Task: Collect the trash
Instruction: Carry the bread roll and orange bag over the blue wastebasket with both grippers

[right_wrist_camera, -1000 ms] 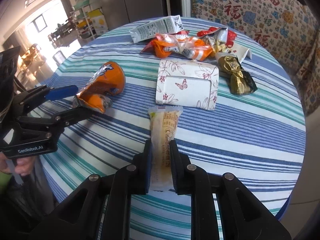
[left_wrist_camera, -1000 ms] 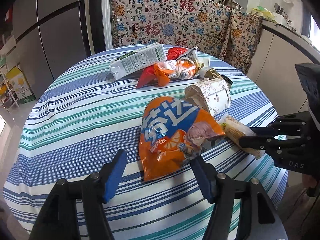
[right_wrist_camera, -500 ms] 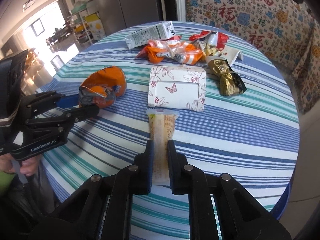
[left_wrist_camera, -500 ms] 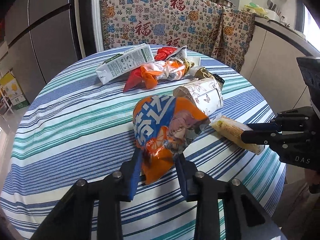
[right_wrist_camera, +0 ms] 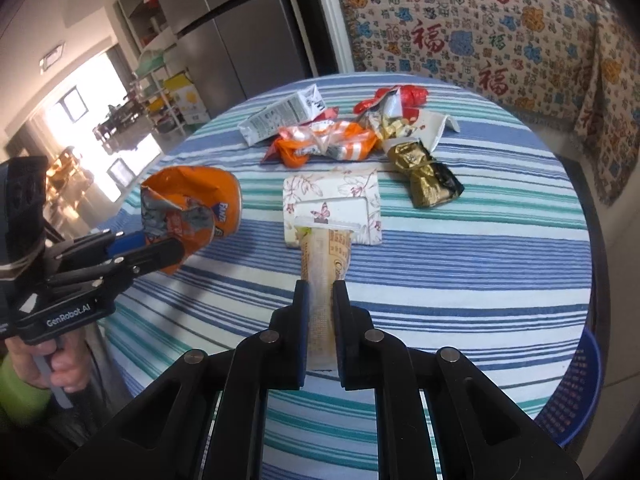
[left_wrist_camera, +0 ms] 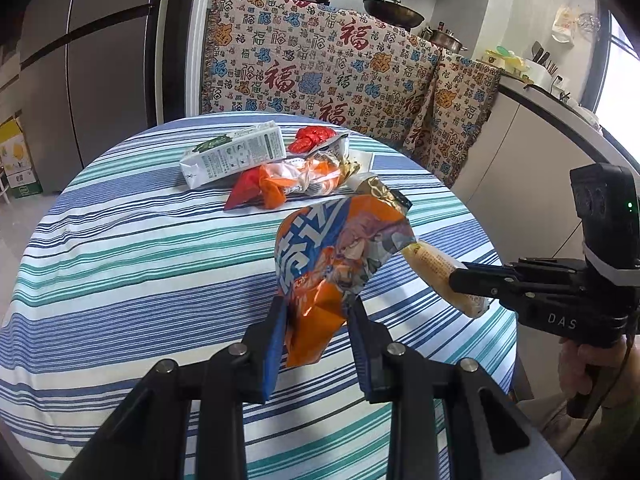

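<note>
My left gripper (left_wrist_camera: 316, 312) is shut on the lower end of an orange snack bag (left_wrist_camera: 340, 248) and holds it up above the striped round table (left_wrist_camera: 140, 248). The bag also shows in the right wrist view (right_wrist_camera: 192, 204), held by the left gripper (right_wrist_camera: 160, 250). My right gripper (right_wrist_camera: 320, 292) is shut on a long beige snack wrapper (right_wrist_camera: 326, 256), lifted off the table; the left wrist view shows the wrapper (left_wrist_camera: 436, 272) sticking out of it.
On the table lie a white milk carton (left_wrist_camera: 234, 152), an orange-red crumpled wrapper (left_wrist_camera: 292, 182), a red wrapper (left_wrist_camera: 314, 138), a butterfly-print tissue pack (right_wrist_camera: 332, 204) and a gold wrapper (right_wrist_camera: 424, 174). A blue basket (right_wrist_camera: 576, 392) stands low at the right.
My left gripper closed on the orange bag and lifted it off the table. My right gripper, shut on the beige wrapper throughout, raised it off the cloth.
</note>
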`<state>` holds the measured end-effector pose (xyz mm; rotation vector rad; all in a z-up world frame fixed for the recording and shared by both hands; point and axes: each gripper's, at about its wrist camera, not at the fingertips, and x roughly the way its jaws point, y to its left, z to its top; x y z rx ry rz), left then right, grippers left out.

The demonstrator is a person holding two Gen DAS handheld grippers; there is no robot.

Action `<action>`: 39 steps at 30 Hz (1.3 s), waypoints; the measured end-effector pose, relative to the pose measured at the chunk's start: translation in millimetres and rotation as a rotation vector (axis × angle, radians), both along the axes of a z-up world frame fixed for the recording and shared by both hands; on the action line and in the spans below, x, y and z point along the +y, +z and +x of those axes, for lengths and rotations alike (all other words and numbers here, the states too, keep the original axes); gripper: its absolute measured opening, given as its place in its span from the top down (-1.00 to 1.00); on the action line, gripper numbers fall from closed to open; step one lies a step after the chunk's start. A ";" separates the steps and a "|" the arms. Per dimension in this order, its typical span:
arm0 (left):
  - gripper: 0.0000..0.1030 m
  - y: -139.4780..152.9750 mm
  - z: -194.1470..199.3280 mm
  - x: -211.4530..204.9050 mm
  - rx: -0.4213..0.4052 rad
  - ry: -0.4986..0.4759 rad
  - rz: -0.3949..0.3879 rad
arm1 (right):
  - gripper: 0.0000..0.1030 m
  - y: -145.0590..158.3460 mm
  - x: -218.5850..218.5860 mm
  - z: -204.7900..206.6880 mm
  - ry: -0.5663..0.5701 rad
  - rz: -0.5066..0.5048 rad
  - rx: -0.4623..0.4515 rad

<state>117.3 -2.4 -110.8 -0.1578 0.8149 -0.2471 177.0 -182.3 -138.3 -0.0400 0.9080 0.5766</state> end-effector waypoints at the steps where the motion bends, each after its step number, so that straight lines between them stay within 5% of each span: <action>1: 0.41 2.3 0.0 -3.0 0.000 -0.006 -0.009 | 0.81 1.3 -5.2 0.5 -0.017 0.003 -0.005; 21: 0.41 6.1 30.0 -77.2 -0.005 -0.088 -0.018 | 0.80 15.9 -92.5 6.5 -0.232 0.109 -0.029; 39: 0.41 6.2 51.0 -116.2 -0.014 -0.121 -0.005 | 0.80 12.8 -123.7 8.8 -0.292 0.132 -0.012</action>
